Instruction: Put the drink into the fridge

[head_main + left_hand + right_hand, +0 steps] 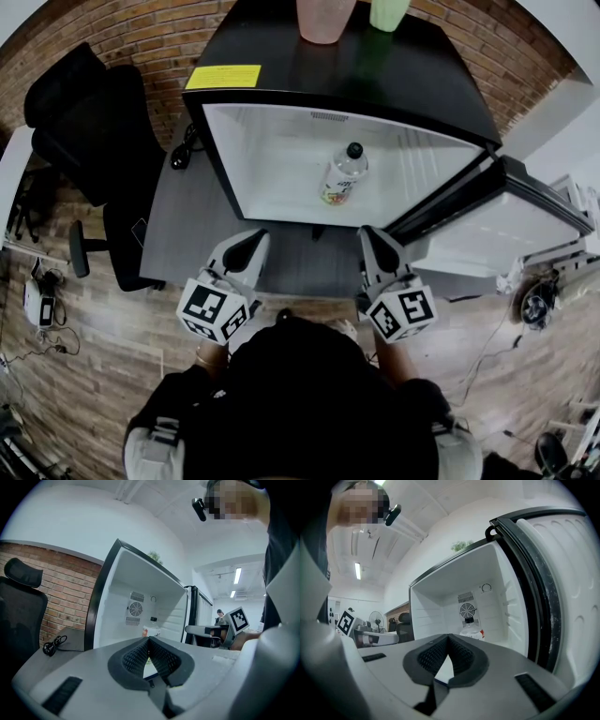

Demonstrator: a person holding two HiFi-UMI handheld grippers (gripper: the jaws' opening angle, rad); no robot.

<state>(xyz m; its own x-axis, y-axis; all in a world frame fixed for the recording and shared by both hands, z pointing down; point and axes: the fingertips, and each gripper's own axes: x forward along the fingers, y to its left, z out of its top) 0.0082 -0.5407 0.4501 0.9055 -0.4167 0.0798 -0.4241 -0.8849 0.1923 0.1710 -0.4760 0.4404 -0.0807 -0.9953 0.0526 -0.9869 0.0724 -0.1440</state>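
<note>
Holding the left gripper (246, 248) before the open fridge (272, 150), jaws pressed together on nothing. Leaving the bottle (345, 174) standing upright inside, on the fridge floor, well apart from either tool. Holding the right gripper (375, 246) near the door (525, 220), jaws likewise together and empty.

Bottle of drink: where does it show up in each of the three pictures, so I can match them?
Head view: the bottle is inside the open fridge, just right of centre, upper half.
Left gripper view: only a sliver of it shows, near the picture's centre.
Right gripper view: its cap and shoulders show slightly right of centre.
Shared landmark: the fridge's white inside.
</note>
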